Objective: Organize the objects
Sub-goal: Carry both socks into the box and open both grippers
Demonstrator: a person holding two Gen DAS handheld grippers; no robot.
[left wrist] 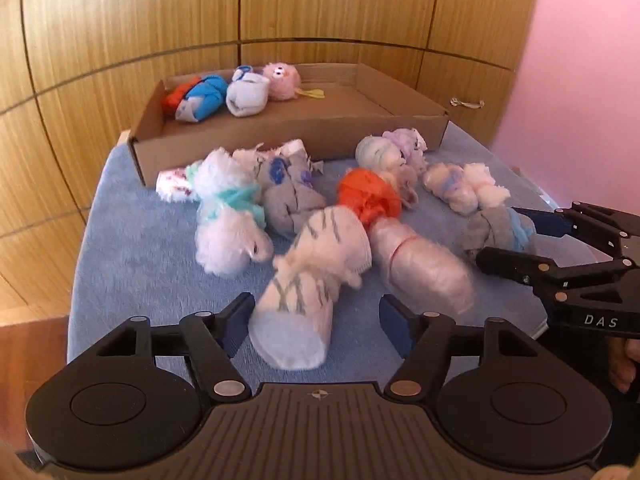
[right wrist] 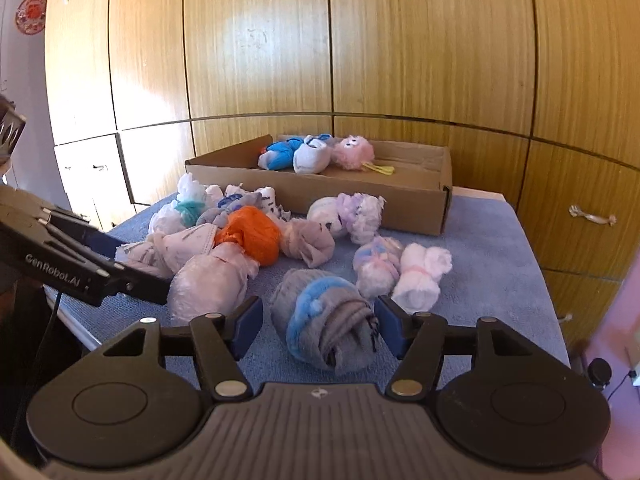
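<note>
So the cardboard box (left wrist: pixel 280 128) at the worktop's far edge holds just three sock bundles (most remain outside). Left tool (left wrist: pixel 316 322) stands released around the striped white bundle (left wrist: pixel 304 292); right tool (right wrist: pixel 318 326) brackets the grey-blue bundle (right wrist: pixel 326 320), grip uncertain.

Setting: a home, most likely a bedroom, as far as we can judge. We note floor-to-top wooden wardrobe doors (right wrist: pixel 400 60) with small metal handles (right wrist: pixel 592 216), a pink wall (left wrist: pixel 580 60), a wooden floor (left wrist: pixel 24 344), and a blue towel-like cover (left wrist: pixel 132 264) over a low surface. We list on it rolled socks (right wrist: pixel 248 236) and a cardboard box (right wrist: pixel 400 196) holding more pairs.
</note>
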